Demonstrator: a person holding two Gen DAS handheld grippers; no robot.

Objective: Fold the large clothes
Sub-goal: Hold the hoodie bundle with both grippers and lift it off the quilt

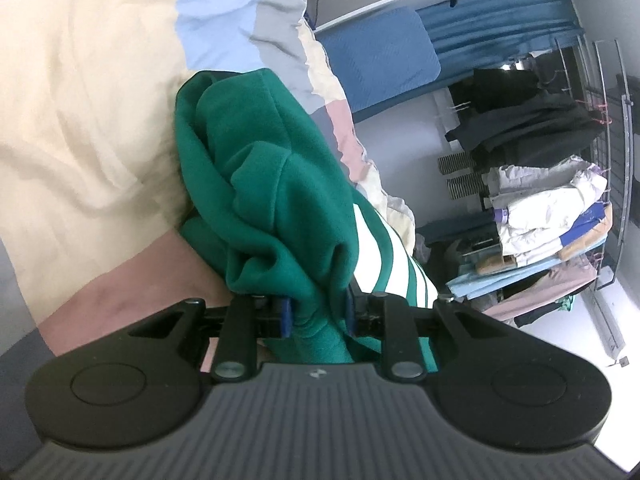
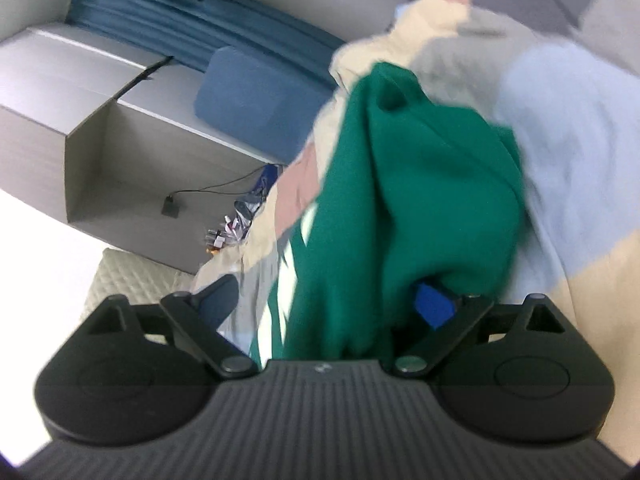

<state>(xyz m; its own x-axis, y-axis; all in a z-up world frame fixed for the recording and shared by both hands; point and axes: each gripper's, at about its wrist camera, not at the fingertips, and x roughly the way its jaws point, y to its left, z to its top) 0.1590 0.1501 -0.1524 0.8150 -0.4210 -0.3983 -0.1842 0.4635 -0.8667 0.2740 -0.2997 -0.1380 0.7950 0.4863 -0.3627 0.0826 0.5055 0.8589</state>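
A green garment with white stripes [image 1: 276, 200] lies bunched on a patchwork bedspread [image 1: 80, 100]. My left gripper [image 1: 318, 312] is shut on a fold of the green garment, its blue pads pressing the cloth from both sides. In the right wrist view the same green garment [image 2: 400, 208] hangs bunched in front of my right gripper [image 2: 328, 308]. Its jaws stand wide apart, with the blue right pad [image 2: 434, 306] against the cloth and the left finger [image 2: 216, 300] off to the side. This view is motion-blurred.
A blue pillow [image 1: 380, 56] and blue curtain [image 1: 500, 20] lie beyond the bed. A rack with stacked clothes [image 1: 552, 208] stands at the right. In the right wrist view, a grey cabinet [image 2: 100, 120] with a cable and plug [image 2: 170, 204] stands left of the bedspread [image 2: 560, 120].
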